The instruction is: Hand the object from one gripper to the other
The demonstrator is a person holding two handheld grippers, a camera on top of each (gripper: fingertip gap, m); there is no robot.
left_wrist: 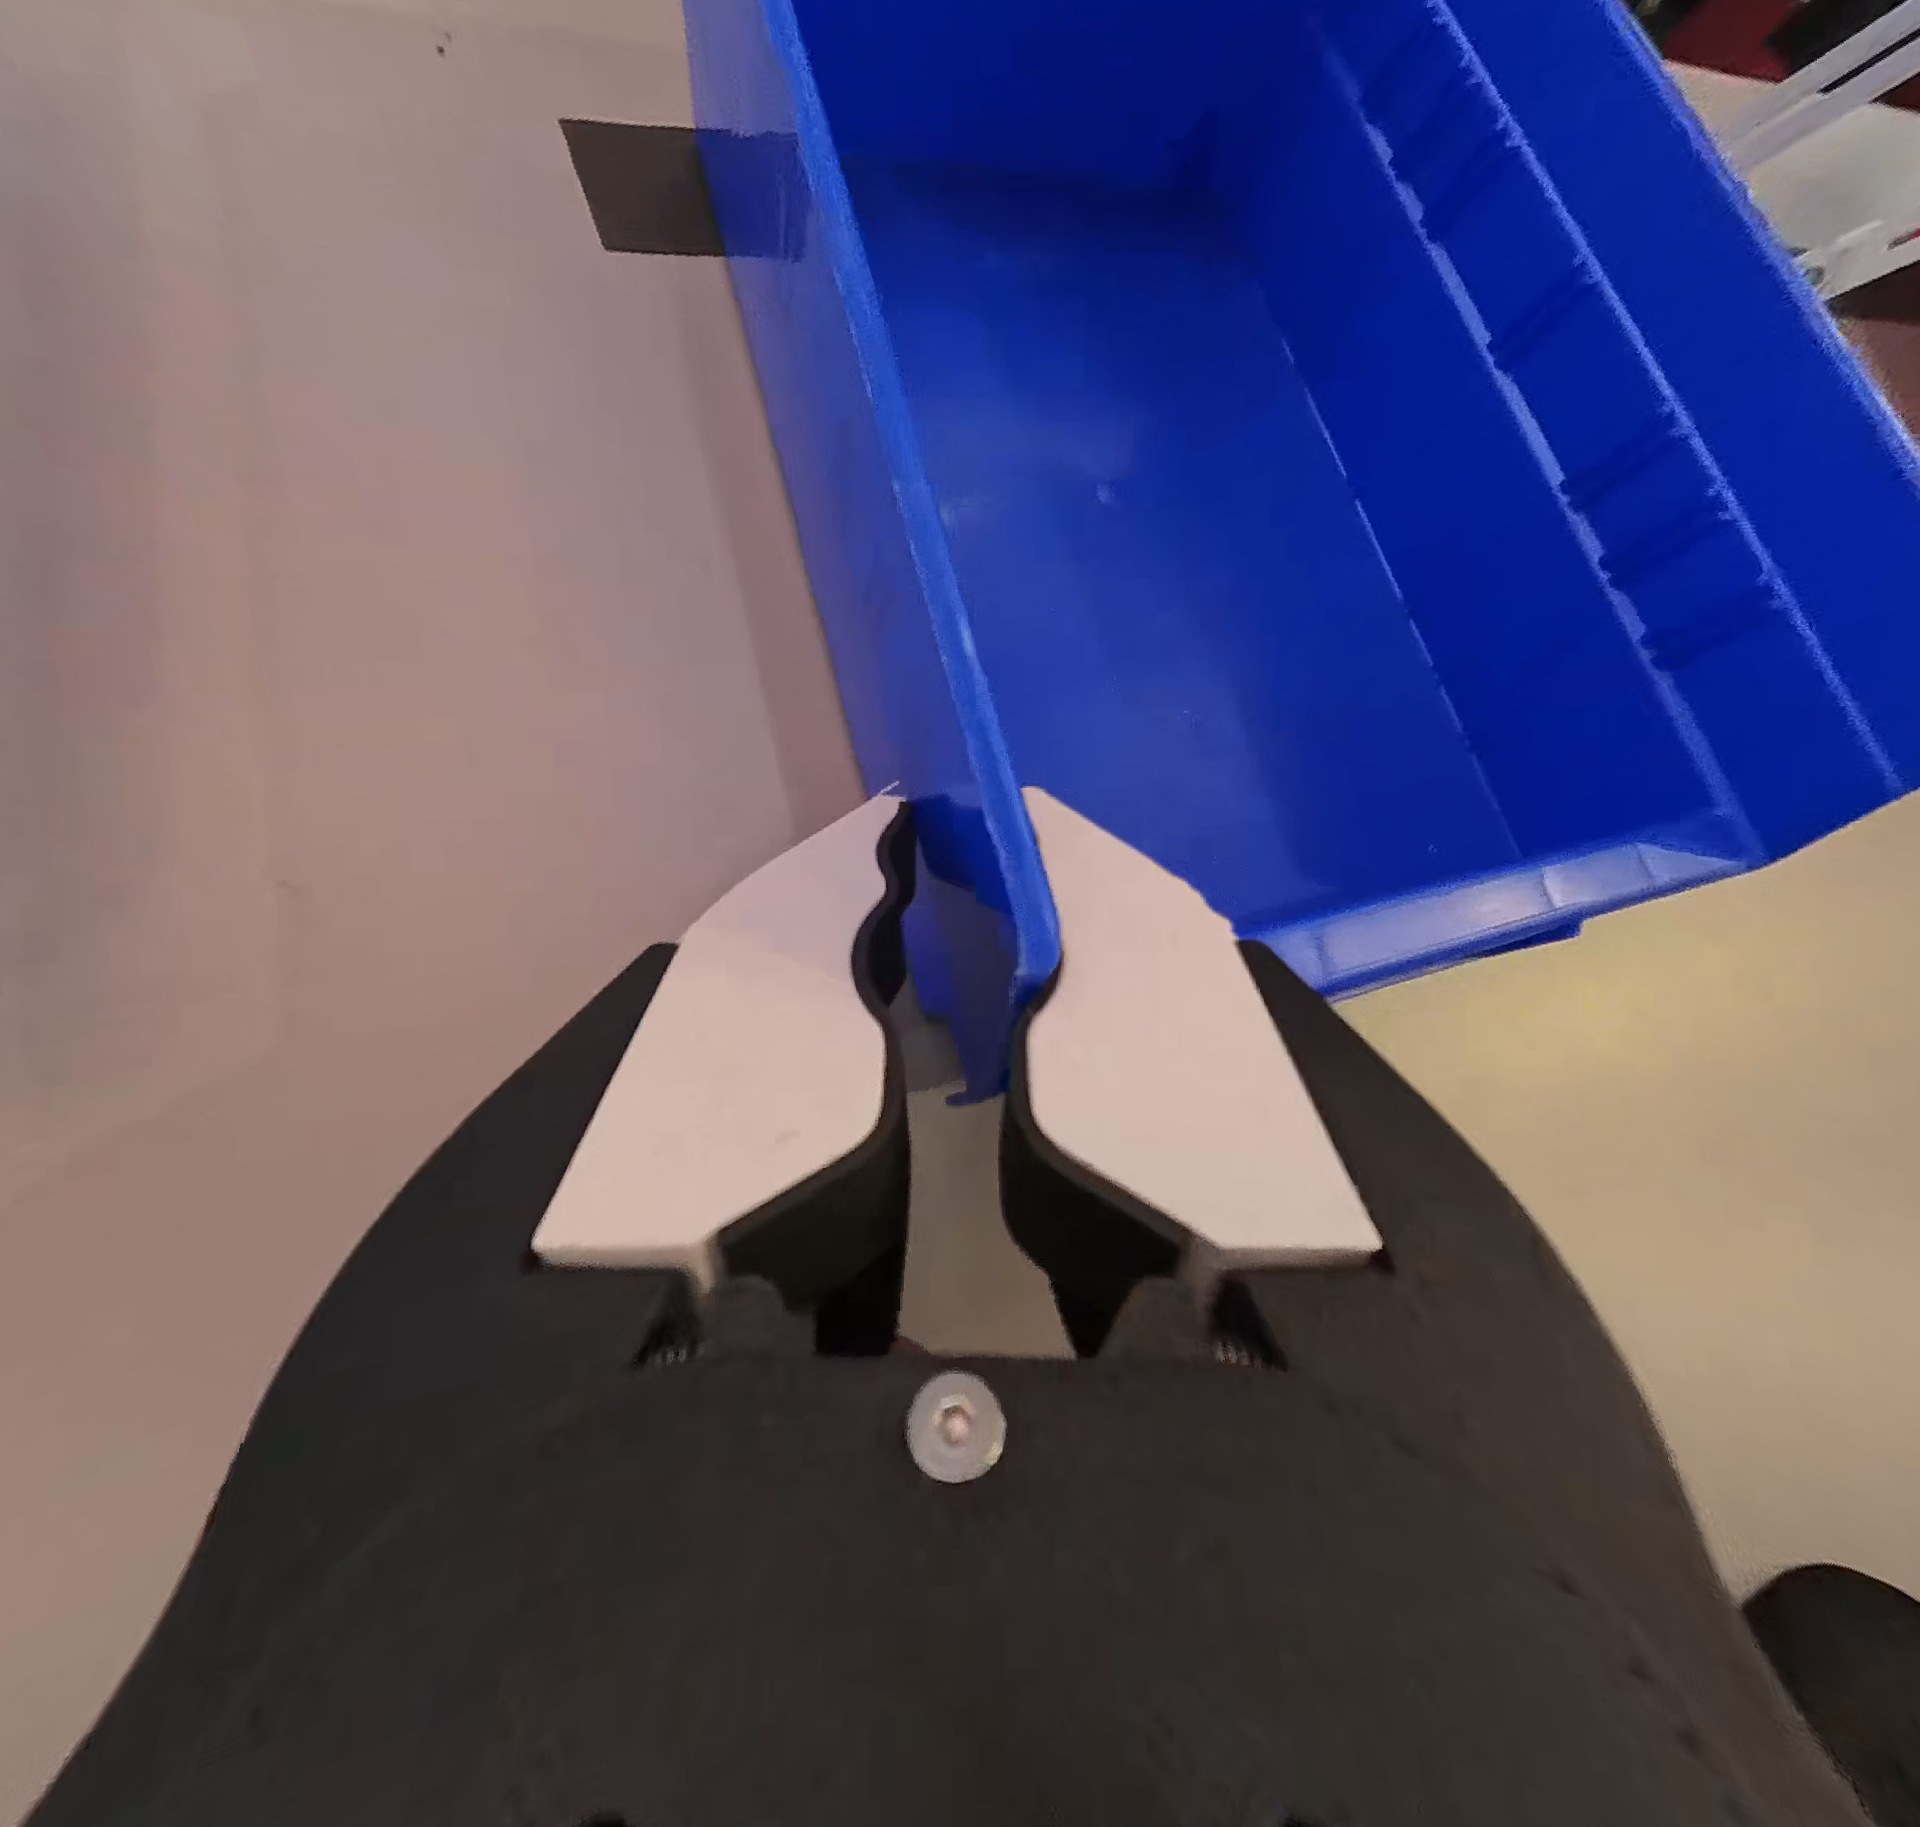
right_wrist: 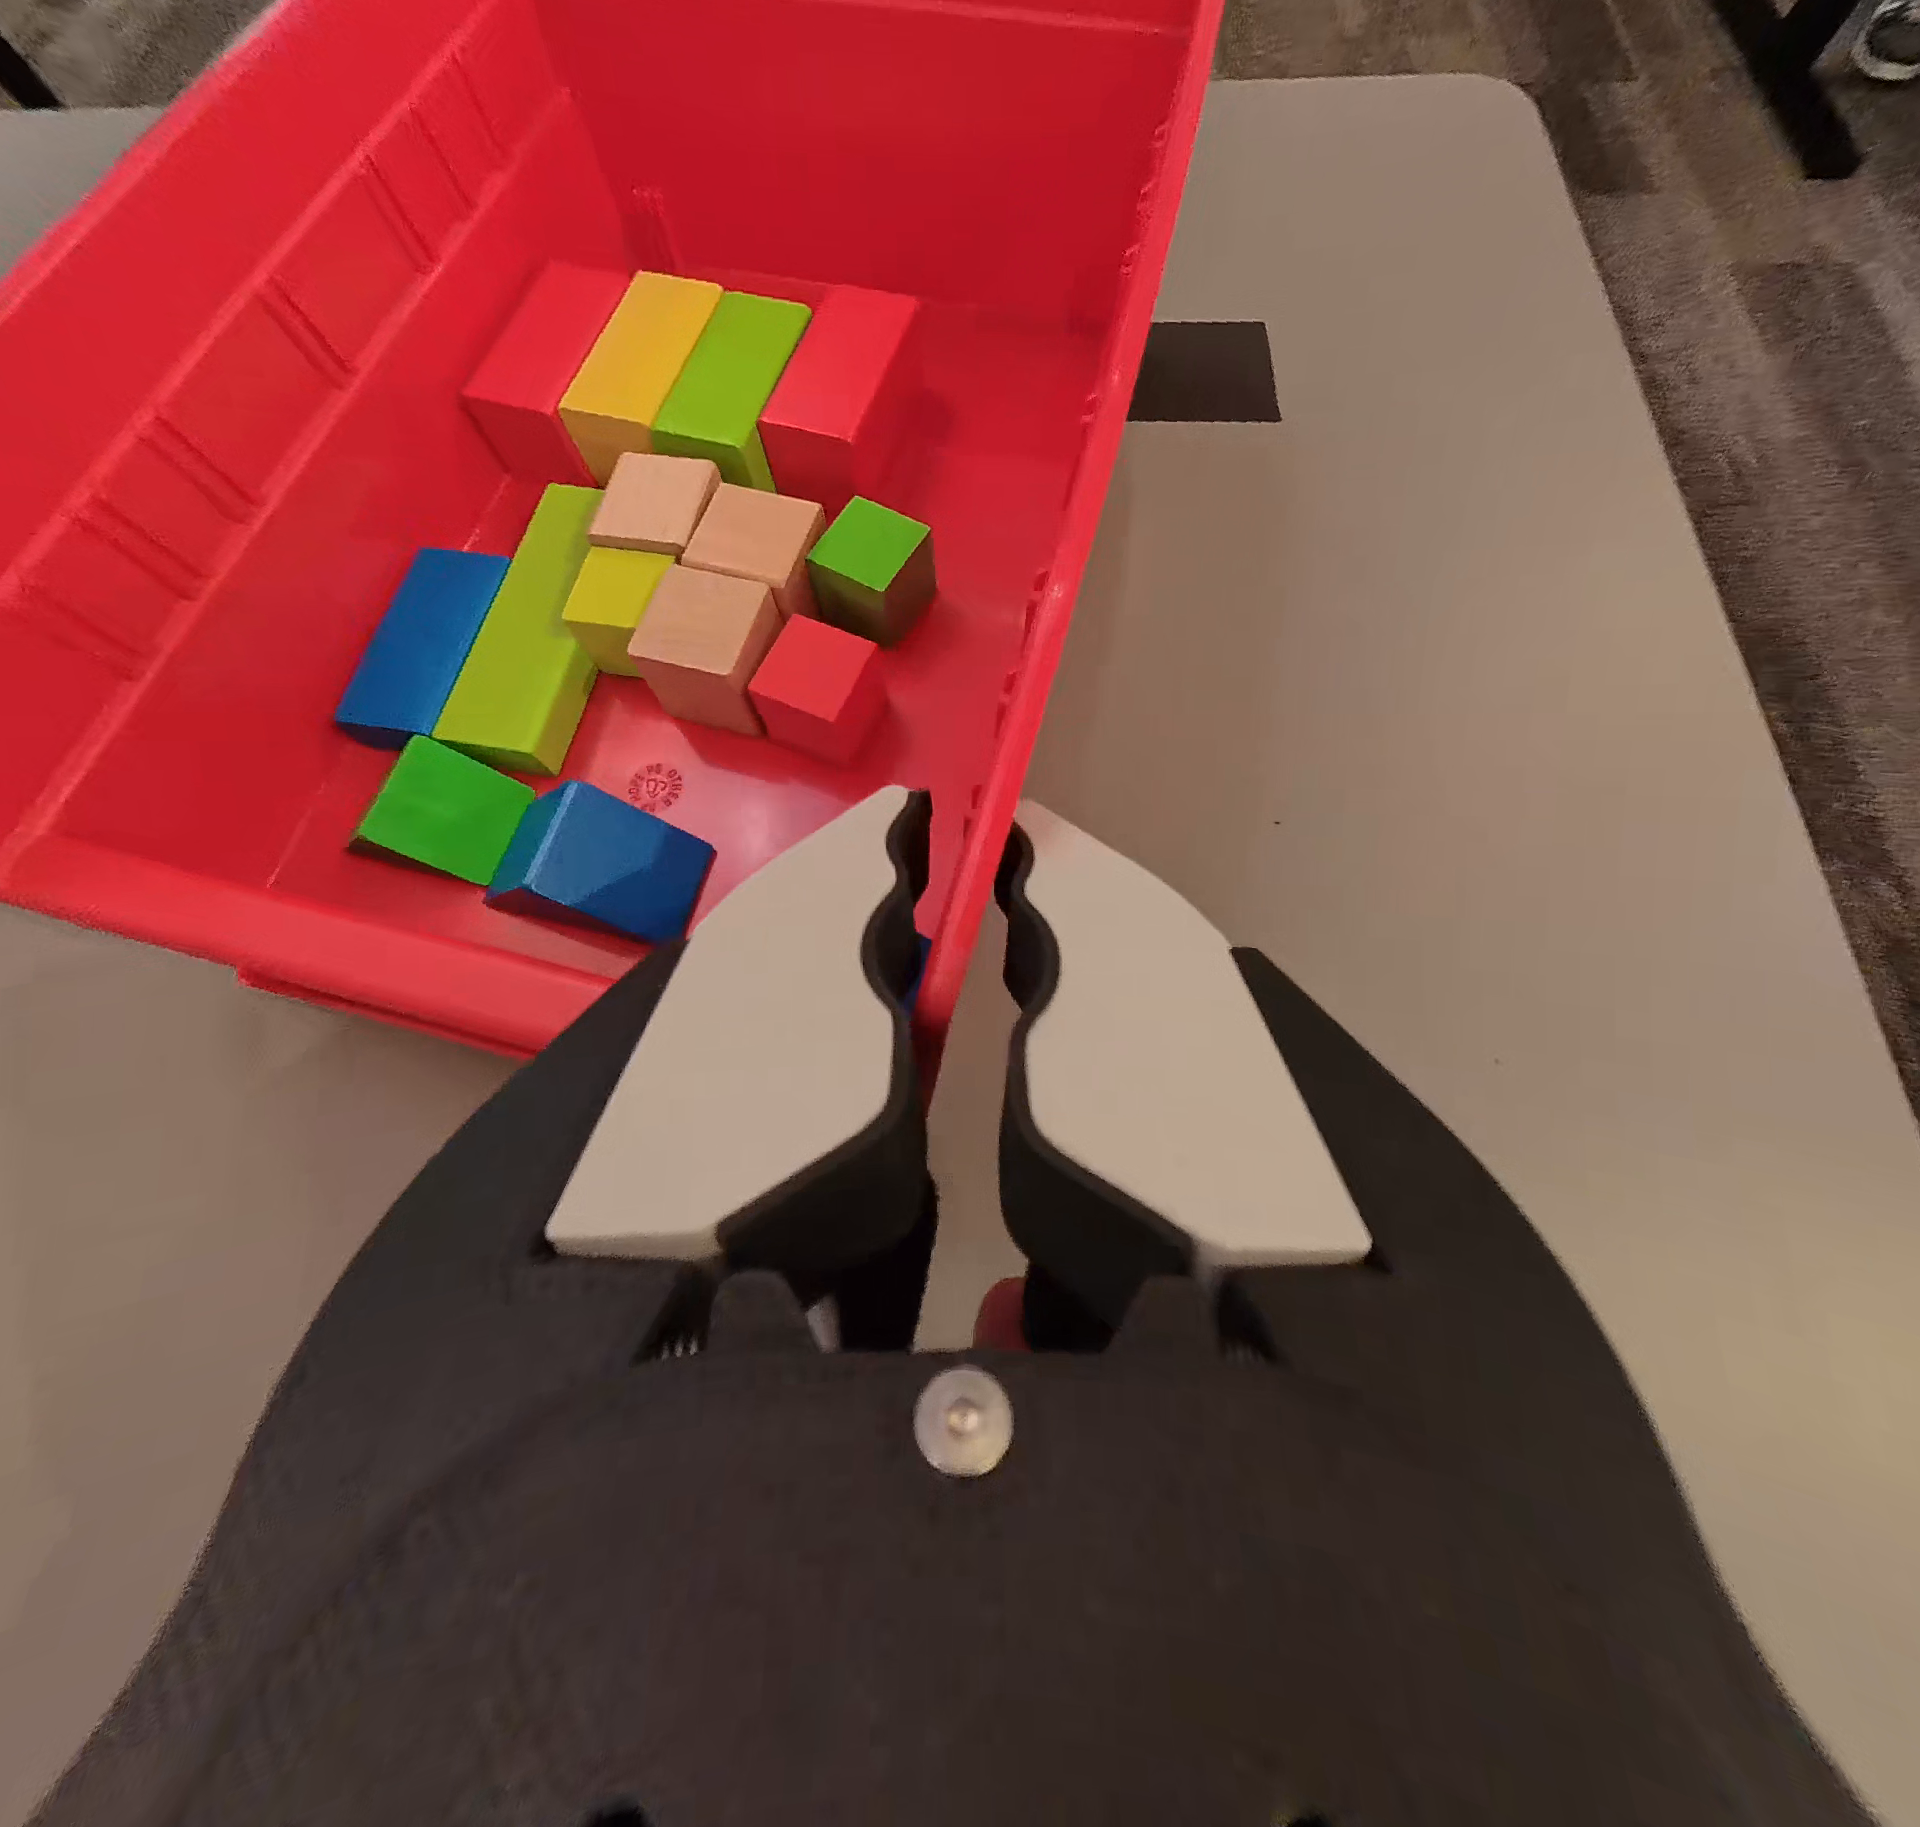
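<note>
In the left wrist view my left gripper (left_wrist: 961,803) is shut on the near left wall of a blue plastic bin (left_wrist: 1195,530). The wall's rim runs between the two pads, and the bin's inside is bare. In the right wrist view my right gripper (right_wrist: 961,806) is shut on the near right wall of a red plastic bin (right_wrist: 831,115). That wall stands between the pads. Several coloured wooden blocks (right_wrist: 665,572) lie in the red bin: red, yellow, green, blue and plain wood. A blue wedge block (right_wrist: 603,858) lies closest to my right fingers.
Both bins rest on a pale table (right_wrist: 1455,738). A strip of black tape (left_wrist: 634,188) lies on the table beside the blue bin, and another (right_wrist: 1205,371) beside the red bin. Carpet floor (right_wrist: 1714,323) and a table leg show past the table's right edge. Across from one pair of fingers to the other is roughly 85 cm.
</note>
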